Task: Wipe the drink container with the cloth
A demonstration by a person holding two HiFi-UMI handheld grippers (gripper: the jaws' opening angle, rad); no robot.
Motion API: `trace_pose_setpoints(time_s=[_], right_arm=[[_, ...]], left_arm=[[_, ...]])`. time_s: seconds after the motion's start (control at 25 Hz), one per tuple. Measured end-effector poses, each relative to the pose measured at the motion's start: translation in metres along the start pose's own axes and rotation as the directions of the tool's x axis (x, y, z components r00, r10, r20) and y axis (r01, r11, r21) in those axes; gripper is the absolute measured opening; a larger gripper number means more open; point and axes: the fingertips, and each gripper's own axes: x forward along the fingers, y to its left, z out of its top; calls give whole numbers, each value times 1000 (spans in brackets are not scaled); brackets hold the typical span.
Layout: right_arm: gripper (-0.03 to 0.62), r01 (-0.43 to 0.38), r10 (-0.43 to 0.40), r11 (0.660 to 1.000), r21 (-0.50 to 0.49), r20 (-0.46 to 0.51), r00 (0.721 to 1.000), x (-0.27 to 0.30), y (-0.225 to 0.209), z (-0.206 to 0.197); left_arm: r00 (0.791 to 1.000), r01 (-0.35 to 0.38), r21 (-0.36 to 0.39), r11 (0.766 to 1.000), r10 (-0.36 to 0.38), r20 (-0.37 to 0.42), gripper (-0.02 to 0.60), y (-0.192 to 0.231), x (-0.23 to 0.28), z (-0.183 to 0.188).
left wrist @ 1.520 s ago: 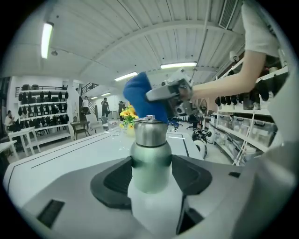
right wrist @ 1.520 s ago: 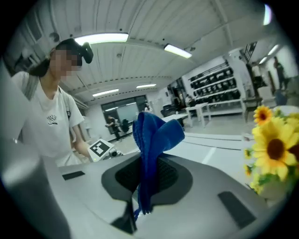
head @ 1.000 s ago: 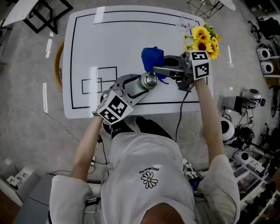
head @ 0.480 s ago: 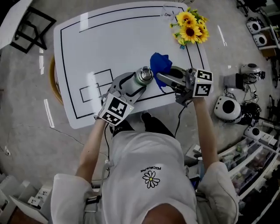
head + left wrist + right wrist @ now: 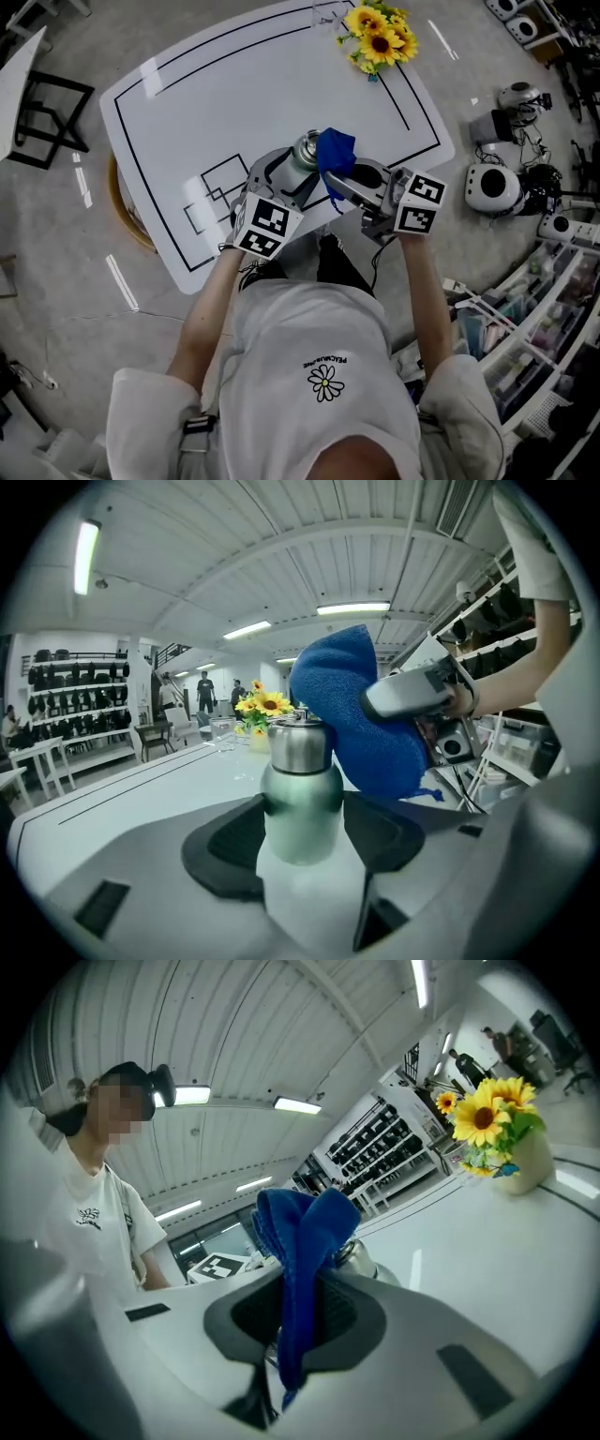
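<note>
While the green bottle is pinched upright by the fingers of the left gripper over the white worktop | its silver lid is kept on | the blue cloth is pinched by the fingers of the right gripper, right against the bottle top | sunflowers are held in a vase

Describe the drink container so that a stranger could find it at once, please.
Start at the white table, at its edge nearest the person. There the left claw grips a bottle. Unlike the soft blue cloth beside it, it is shiny green metal with a silver cap.
</note>
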Motion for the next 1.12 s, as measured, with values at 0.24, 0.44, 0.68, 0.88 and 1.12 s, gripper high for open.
trace_pose_setpoints(time_s=[0.24,0.44,0.68,0.88,1.12], right_arm=[[41,181,-179,983,-15,64,982,-19,-3,3],[41,387,-385,922,8,125,914,-35,1,-11],[41,520,-546,740,-426,70,835,18,38,9],[41,476,-608,661,-580,-41,793,63,15,13],[41,633,-802,456,-626,20,597,48,-10,12]], left_arm=[[983,177,36,984,-175,-52,309,10,-10,-12],[933,358,48,933,-354,-69,348,17,9,-18],[919,394,172,903,-382,-99,351,2,29,-19],[935,353,182,918,-355,-27,337,-7,41,-12],[949,310,167,936,-315,5,331,-8,39,-11]])
